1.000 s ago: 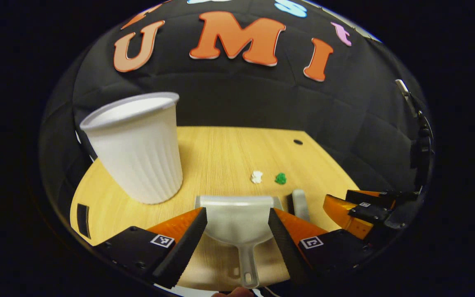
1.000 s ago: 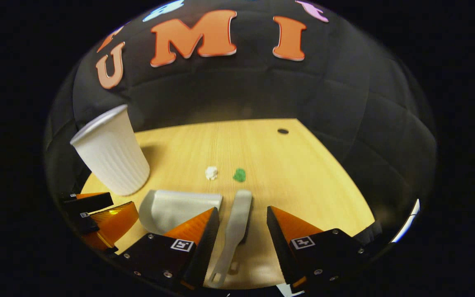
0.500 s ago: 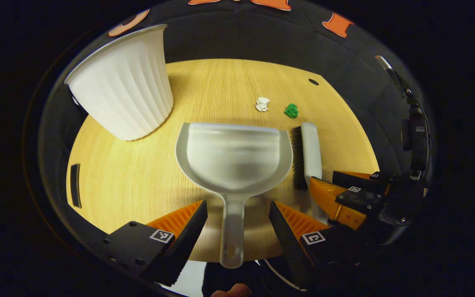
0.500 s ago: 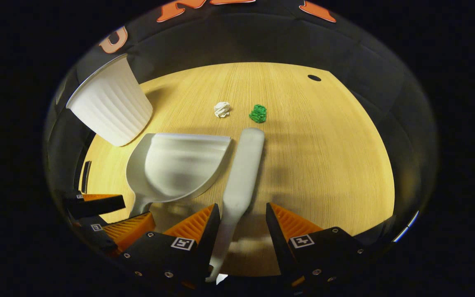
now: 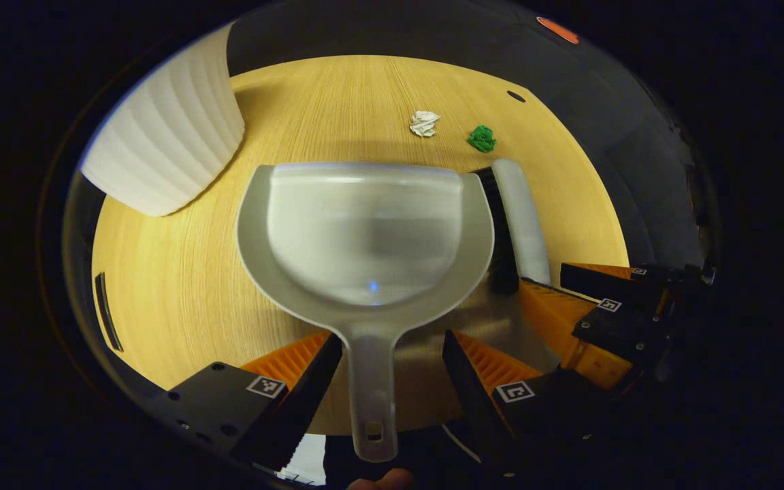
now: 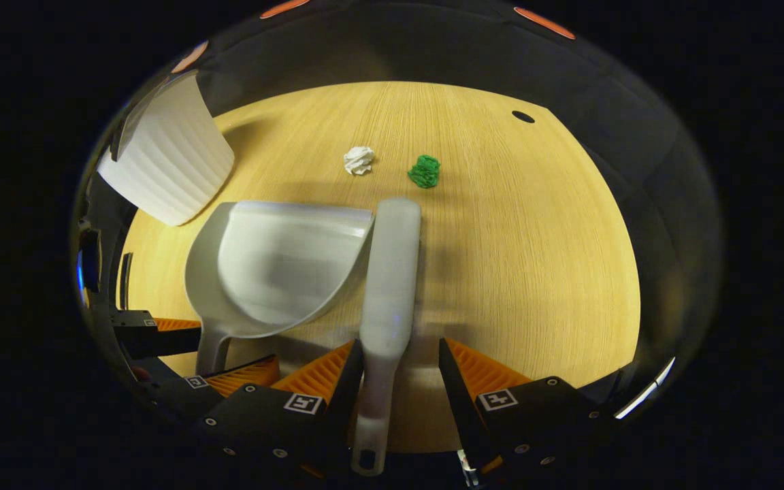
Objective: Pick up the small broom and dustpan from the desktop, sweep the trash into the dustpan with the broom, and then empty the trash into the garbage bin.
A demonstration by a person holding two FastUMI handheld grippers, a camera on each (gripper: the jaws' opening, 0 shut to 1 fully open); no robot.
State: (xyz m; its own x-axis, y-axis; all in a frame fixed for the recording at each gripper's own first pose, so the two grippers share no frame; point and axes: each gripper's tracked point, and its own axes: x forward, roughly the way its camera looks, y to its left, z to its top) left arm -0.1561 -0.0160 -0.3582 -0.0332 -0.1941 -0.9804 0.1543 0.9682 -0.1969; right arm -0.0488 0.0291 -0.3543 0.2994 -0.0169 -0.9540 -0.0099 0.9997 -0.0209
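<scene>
the left hand-held gripper (image 5: 392, 371) sits low over the counter (image 5: 181, 286), jaws spread wide, and the handle of the dustpan (image 5: 365, 231) runs straight down the gap between its two fingers. the left-hand finger looks right up against the handle, the right-hand one stands clear of it, so nothing is clamped. the dustpan lies flat on the wood, its open lip pointing away from the gripper.

over to the right hand-held gripper (image 6: 395, 378): also open, straddling the handle of the small broom (image 6: 388, 272). the left-hand finger seems to touch the handle, the other stands off with bare counter between. the broom lies flat just beside the dustpan, along its right edge, handle end toward the gripper, the far end level with the dustpan's lip. in the left gripper view the dark bristles face the dustpan's wall.

just beyond the dustpan's lip lie two bits of trash, a white crumpled scrap (image 6: 358, 160) and a green crumpled scrap (image 6: 425, 171), near each other but not touching, the green one just past the broom's tip. up and to the left of the dustpan stands the white ribbed garbage bin (image 6: 164, 163), close to the dustpan's corner yet apart from it. a small dark hole (image 6: 523, 116) marks the counter well beyond the dustpan, off to the right.
</scene>
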